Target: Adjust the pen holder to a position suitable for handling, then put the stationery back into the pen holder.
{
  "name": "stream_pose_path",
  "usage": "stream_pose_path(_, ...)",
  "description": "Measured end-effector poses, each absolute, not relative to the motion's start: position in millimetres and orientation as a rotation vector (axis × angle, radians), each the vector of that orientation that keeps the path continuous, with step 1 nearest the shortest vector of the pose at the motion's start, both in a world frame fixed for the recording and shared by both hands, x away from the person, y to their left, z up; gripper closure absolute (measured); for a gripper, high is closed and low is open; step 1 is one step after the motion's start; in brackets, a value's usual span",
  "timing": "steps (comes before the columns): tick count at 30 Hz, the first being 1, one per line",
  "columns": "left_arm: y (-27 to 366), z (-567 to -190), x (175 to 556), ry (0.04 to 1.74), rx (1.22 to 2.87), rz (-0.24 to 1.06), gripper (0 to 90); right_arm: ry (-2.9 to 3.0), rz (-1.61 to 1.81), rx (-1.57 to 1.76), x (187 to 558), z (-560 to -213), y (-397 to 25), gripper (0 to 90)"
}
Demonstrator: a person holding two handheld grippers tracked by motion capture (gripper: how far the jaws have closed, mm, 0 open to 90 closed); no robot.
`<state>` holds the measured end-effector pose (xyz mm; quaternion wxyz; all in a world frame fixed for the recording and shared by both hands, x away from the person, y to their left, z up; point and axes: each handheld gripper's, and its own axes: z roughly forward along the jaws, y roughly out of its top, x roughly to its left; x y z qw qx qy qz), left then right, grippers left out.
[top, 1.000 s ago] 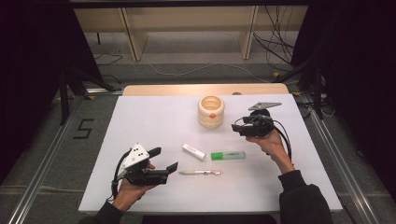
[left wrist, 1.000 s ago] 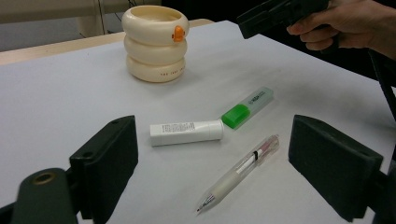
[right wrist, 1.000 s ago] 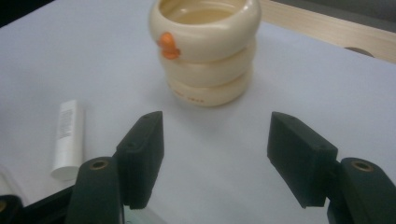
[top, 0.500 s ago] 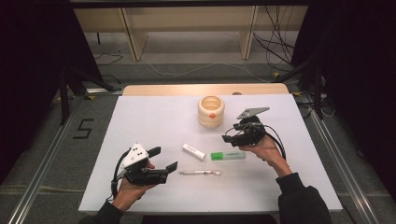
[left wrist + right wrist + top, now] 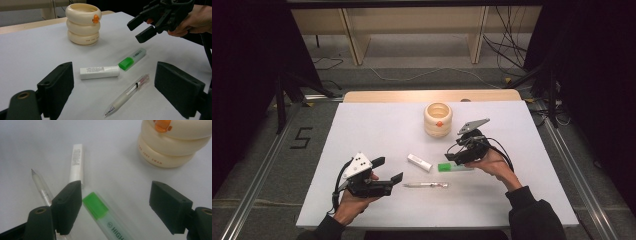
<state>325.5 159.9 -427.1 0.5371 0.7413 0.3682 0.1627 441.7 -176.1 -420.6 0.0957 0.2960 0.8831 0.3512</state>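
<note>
High view first: the right gripper point(image 5: 455, 156) hangs over the green-capped highlighter point(image 5: 454, 167) near the table's middle, jaws spread, likely lining up a grasp; the left gripper point(image 5: 388, 169), also spread, waits at 7 o'clock, empty. Left gripper view: the highlighter point(image 5: 132, 59) lies flat between a white tube point(image 5: 99, 72) and a pen point(image 5: 127, 94), with the cream holder point(image 5: 83, 23) at 11 o'clock, probably its destination. Right gripper view: wide jaws straddle the highlighter point(image 5: 106, 219), not yet touching.

Black gripper point(image 5: 385, 170), white plate, dark sleeves
</note>
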Motion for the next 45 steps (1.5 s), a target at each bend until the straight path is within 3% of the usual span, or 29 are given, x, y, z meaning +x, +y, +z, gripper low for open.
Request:
stream_pose_path(34, 158.8, -427.6, 327.2, 0.875, 1.765, 0.380, 15.3, 2.809, 0.793, 0.729, 440.0, -444.7, -157.0, 22.0)
stream_pose_path(45, 157.6, -427.7, 327.6, 0.871, 1.769, 0.378, 15.3, 2.836, 0.720, 0.702, 442.3, -450.8, -157.0, 24.4)
